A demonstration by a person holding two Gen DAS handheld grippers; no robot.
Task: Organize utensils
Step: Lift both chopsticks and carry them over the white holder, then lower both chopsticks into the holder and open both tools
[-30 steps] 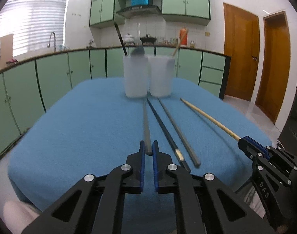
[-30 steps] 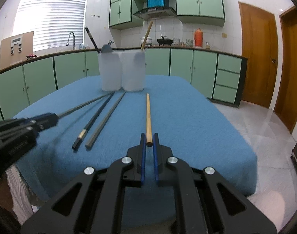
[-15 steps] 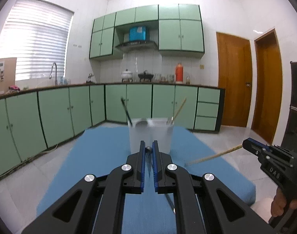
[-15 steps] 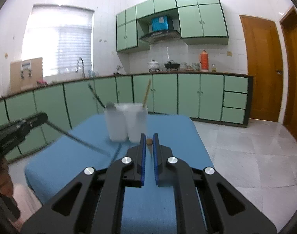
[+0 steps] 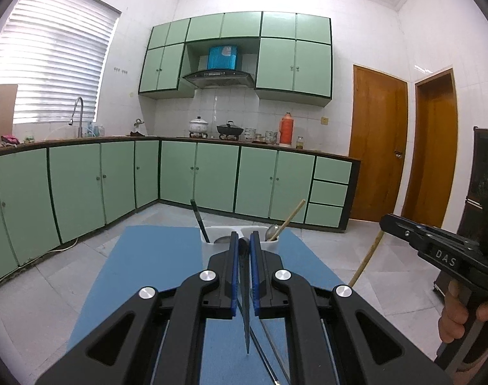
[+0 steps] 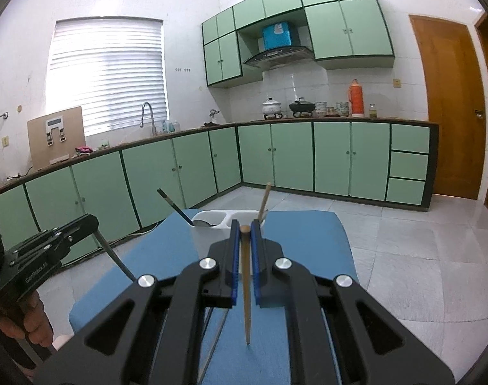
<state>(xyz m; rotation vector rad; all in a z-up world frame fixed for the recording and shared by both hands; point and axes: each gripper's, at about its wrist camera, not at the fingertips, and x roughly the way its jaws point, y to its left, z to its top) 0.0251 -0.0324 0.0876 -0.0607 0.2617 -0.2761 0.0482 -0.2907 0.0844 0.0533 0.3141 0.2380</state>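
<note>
My left gripper (image 5: 243, 239) is shut on the top of a dark grey chopstick (image 5: 245, 304), which hangs point down above the blue cloth table (image 5: 141, 272). My right gripper (image 6: 243, 226) is shut on a wooden chopstick (image 6: 245, 288) that hangs the same way. Each gripper shows in the other's view: the right gripper (image 5: 385, 221) with its wooden stick, the left gripper (image 6: 93, 223) with its dark stick. Ahead and below stand two white cups (image 5: 211, 240) (image 6: 211, 218). The left cup holds a dark utensil, the right cup a wooden one (image 5: 288, 218).
Two dark chopsticks (image 5: 269, 349) lie on the cloth under my left gripper. Green base cabinets (image 5: 211, 176) run round the back and left walls. Two wooden doors (image 5: 378, 147) are on the right, with tiled floor (image 6: 404, 240) around the table. A hand (image 5: 455, 314) grips each handle.
Both grippers have risen well above the table, each lifting its chopstick off the cloth. The sticks now hang down from the jaws, and the cups sit lower in both views.
</note>
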